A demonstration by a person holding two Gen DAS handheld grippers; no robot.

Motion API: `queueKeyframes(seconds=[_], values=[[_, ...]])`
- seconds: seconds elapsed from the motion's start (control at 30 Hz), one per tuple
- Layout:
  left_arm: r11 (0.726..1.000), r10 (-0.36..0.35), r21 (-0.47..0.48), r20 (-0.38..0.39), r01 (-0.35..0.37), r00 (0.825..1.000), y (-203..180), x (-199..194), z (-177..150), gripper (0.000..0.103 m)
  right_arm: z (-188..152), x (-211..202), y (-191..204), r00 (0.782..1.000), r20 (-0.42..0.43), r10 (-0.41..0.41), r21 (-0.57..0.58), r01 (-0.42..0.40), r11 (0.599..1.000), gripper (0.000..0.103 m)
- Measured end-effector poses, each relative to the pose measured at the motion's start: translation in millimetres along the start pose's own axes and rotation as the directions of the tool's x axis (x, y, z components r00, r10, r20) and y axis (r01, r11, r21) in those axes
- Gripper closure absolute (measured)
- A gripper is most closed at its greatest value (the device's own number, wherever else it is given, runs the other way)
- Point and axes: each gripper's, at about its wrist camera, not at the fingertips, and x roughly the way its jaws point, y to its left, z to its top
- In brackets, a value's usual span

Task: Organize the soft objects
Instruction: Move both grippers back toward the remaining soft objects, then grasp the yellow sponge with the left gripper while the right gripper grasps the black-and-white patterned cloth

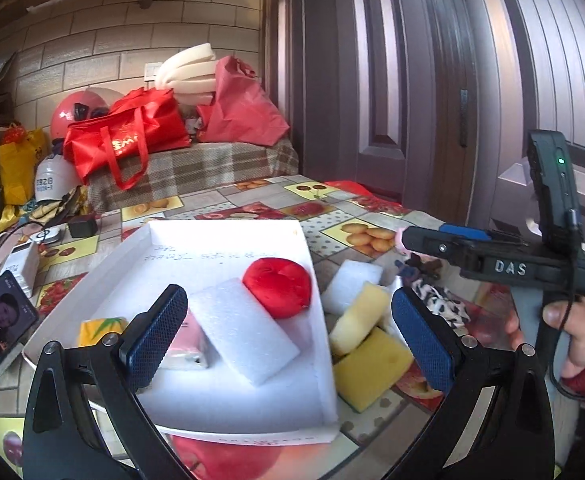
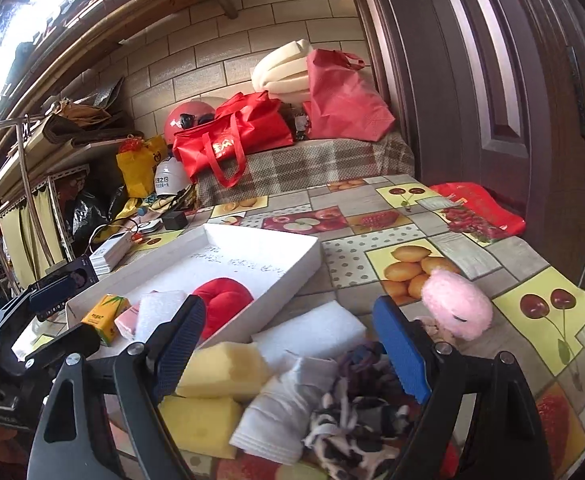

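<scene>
Two grippers are up over the table, and both have their blue pads spread wide with nothing pinched between them. The left gripper (image 1: 288, 330) hangs low in its own view, above the white tray (image 1: 316, 280). The right gripper (image 2: 292, 344) hangs low in its view too, over a pile of soft things that are not in the tray yet.

Some things are already in the tray: a red cushion (image 1: 277, 286) in the middle of the left view, a white foam block (image 1: 244, 330) touching it, a pink pack (image 2: 126, 320) and a small yellow tissue pack (image 2: 106, 316) at the tray's near left corner. I think they sit there because the tray is where the soft things go.

Just to the right of the tray lie two yellow sponges (image 2: 222, 370), one on top of the other, another white foam piece (image 2: 312, 332), a folded white cloth (image 2: 280, 412) and a black and white fluffy thing (image 2: 352, 428). A pink plush toy (image 2: 456, 308) sits at the right of the view, a bit apart from the pile.

The right pads are spread wide, likely so they can fit around a fat, squashy sponge or cloth. So the job looks partly done.
</scene>
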Motion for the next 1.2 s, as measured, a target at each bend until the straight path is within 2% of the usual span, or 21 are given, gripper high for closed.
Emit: queueKeyframes(seconds=[0.1,0.17,0.3,0.4,0.53,0.7,0.8,1.03,1.2], values=[[0.987,-0.149,0.052,-0.086,0.154,0.985,-24.8,10.3,0.2,0.0,3.5,-10.5,-42.6,0.997,0.003,-0.074,0.095,0.073,0.993,0.017],[0.971,-0.216,0.071,-0.153,0.229,0.964,-39.9,19.0,-0.4,0.0,4.9,-17.5,-60.9,0.994,0.022,-0.11,0.143,0.106,0.984,0.017],[0.939,-0.311,0.062,-0.261,0.337,0.914,-63.6,31.0,-5.9,0.001,3.1,-20.0,-71.2,0.994,0.024,-0.105,0.198,0.098,0.975,0.017],[0.941,-0.282,0.091,-0.321,0.326,0.904,-74.4,40.3,-9.2,0.001,3.5,-22.0,-69.7,0.995,0.032,-0.093,0.194,0.085,0.977,0.017],[0.947,-0.267,0.059,-0.401,0.315,0.876,-72.8,58.6,-14.2,0.001,2.5,-23.1,-77.0,0.996,0.038,-0.075,0.229,0.065,0.971,0.017],[0.969,-0.195,0.062,-0.394,0.238,0.898,-71.3,73.2,-9.8,0.001,-0.6,-24.2,-87.7,0.998,0.035,-0.06,0.285,0.048,0.957,0.017],[0.974,-0.184,0.054,-0.376,0.219,0.908,-70.8,75.3,-6.8,0.001,-1.0,-27.0,-87.2,0.997,0.045,-0.056,0.286,0.041,0.957,0.017],[0.98,-0.173,0.029,-0.357,0.195,0.918,-66.0,81.4,-2.0,0.001,-0.8,-25.1,-87.1,0.998,0.039,-0.044,0.291,0.031,0.956,0.017],[0.985,-0.145,0.027,-0.396,0.169,0.907,-67.0,91.4,-3.1,0.001,-1.5,-24.0,-89.8,0.998,0.036,-0.042,0.306,0.029,0.951,0.017]])
